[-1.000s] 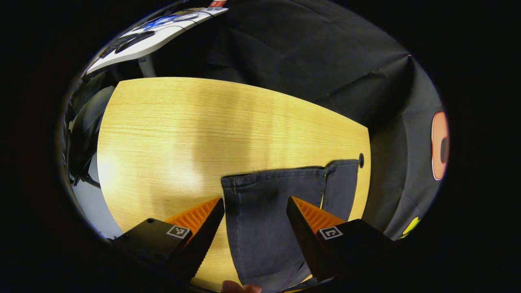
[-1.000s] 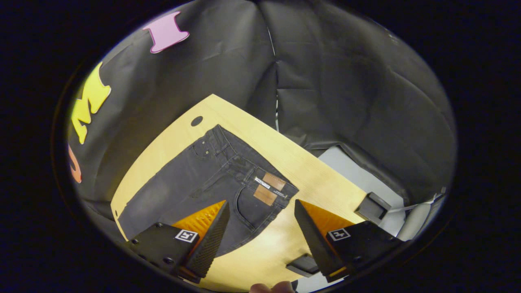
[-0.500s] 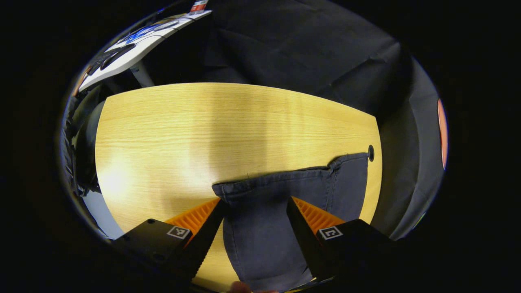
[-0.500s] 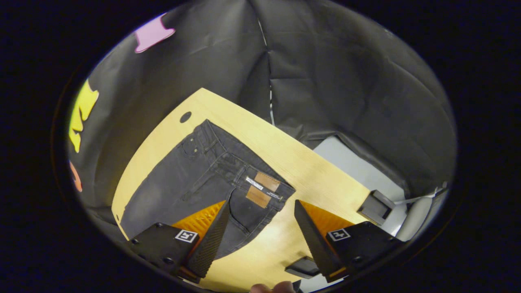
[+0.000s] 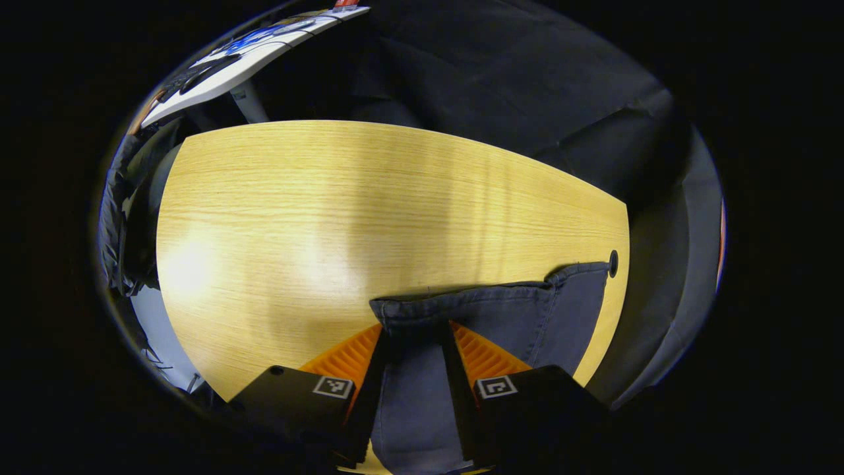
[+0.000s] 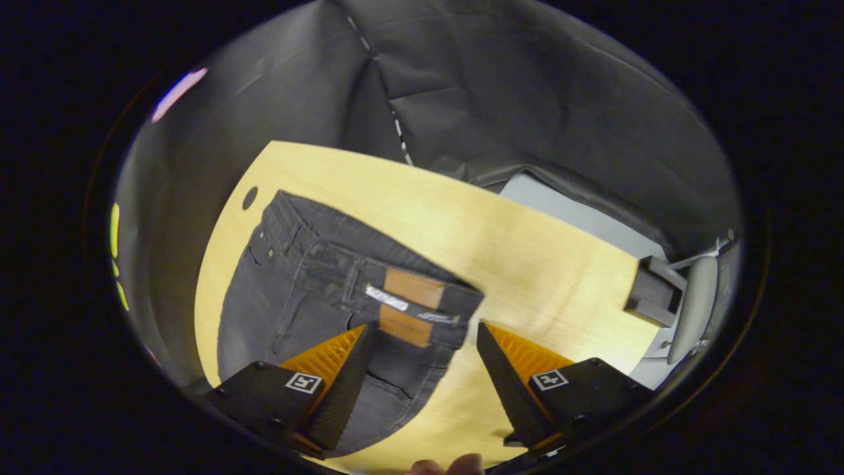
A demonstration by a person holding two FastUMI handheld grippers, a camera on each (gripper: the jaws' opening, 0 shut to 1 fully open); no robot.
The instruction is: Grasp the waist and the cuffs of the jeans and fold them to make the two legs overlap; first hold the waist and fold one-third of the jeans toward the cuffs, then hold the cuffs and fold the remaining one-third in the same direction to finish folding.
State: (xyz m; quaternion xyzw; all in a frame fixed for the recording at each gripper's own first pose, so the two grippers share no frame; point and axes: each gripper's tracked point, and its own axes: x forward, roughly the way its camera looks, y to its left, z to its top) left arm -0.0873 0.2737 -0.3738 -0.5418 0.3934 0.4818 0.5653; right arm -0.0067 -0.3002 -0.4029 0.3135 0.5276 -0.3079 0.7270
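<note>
Left gripper (image 5: 414,330) sits at the bottom centre of the left gripper view with its fingers drawn in narrowly on the hem of the near leg of the dark grey denim jeans (image 5: 461,316); cloth fills the gap between them and bunches at their tips, so it looks pinched, though I cannot be sure both fingers press on it. The second cuff (image 5: 580,290) lies flat to the right, reaching a small dark hole (image 5: 613,263) near the edge of the pale wooden table (image 5: 330,211).

In the right gripper view, the right gripper (image 6: 422,340) hangs wide apart at lower centre, holding nothing, its fingers straddling the near corner of the waistband (image 6: 422,303) by the brown leather patch (image 6: 414,289).

By my reading the task is only starting: the jeans (image 6: 297,297) lie spread flat with both legs side by side, no fold made. The waist grip, the leg overlap and both thirds are all left to do.

The long axis runs from the waistband, mid-frame in the right gripper view, down toward lower left, where the legs pass out of sight; the cuffs point to the top of the left gripper view.
</note>
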